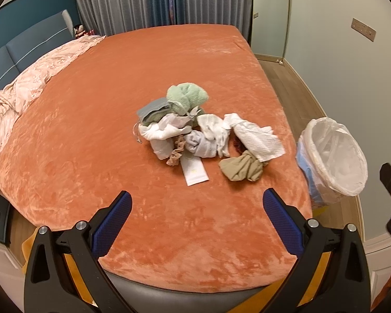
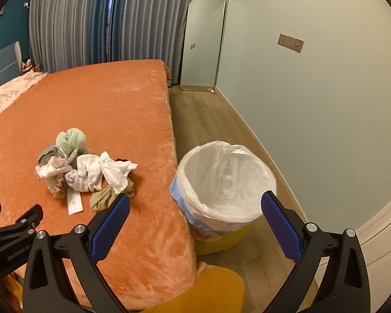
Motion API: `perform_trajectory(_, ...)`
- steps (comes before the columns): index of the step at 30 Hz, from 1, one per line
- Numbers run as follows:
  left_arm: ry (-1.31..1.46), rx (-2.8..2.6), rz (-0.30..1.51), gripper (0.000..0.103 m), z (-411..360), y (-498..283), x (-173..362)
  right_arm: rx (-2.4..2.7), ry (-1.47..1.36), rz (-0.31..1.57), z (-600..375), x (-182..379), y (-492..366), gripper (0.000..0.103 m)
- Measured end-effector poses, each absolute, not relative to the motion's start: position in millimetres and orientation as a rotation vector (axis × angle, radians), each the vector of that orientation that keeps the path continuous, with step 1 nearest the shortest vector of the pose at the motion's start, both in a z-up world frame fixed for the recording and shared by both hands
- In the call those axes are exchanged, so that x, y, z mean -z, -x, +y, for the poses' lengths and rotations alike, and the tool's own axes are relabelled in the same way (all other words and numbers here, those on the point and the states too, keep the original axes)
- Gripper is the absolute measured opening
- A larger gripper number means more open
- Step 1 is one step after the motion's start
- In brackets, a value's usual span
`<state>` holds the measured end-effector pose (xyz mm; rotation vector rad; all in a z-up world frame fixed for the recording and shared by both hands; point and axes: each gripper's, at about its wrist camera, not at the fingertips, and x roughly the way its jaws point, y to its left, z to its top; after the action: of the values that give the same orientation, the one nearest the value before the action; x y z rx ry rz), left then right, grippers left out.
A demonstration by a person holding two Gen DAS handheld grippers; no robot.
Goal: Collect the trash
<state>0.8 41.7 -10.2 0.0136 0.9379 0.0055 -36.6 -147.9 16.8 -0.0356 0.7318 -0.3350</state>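
Note:
A pile of crumpled white tissues [image 1: 255,137], socks, a green cloth [image 1: 186,96], a tan rag [image 1: 241,168] and a flat white packet [image 1: 195,173] lies mid-bed on the orange cover [image 1: 91,143]. The pile also shows in the right wrist view [image 2: 91,172]. A bin with a white liner [image 1: 333,156] [image 2: 226,182] stands on the floor right of the bed. My left gripper [image 1: 196,202] is open and empty, above the bed's near edge, short of the pile. My right gripper [image 2: 195,204] is open and empty, above the bin's near rim.
A pink quilt [image 1: 26,91] lies along the bed's left side by a blue headboard [image 1: 18,49]. Grey curtains [image 2: 91,20] hang behind. A mirror [image 2: 203,41] leans on the right wall. Wood floor [image 2: 203,120] runs between bed and wall.

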Motion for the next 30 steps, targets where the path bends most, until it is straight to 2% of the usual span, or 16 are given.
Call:
perform_trajectory(11,0.021,-0.041,0.999,0.096,94.5,-29.0,58.3,0.256,0.013,0.778,-127.5,12.4,2.9,0.096)
perform_trajectory(19,0.115,-0.049,1.078,0.095,106.0,-60.1,92.7,0.219,0.001,0.808,-119.4,31.0,-32.6,0.096)
perform_trajectory(23,0.13,-0.057,1.07,0.094,111.7,-70.4,98.2,0.196,0.004,0.819,-112.0,37.2,-49.8,0.096)
perform_trajectory(25,0.15,-0.053,1.072,0.09,114.3,-77.6,98.5,0.177,0.011,0.827,-107.6,41.4,-60.3,0.096)
perform_trajectory(28,0.172,-0.047,1.062,0.088,117.3,-89.4,95.4,0.15,0.009,0.833,-101.1,49.2,-76.5,0.096)
perform_trajectory(30,0.176,-0.042,1.049,0.088,118.0,-96.0,92.1,0.129,0.011,0.849,-96.1,56.4,-88.5,0.092)
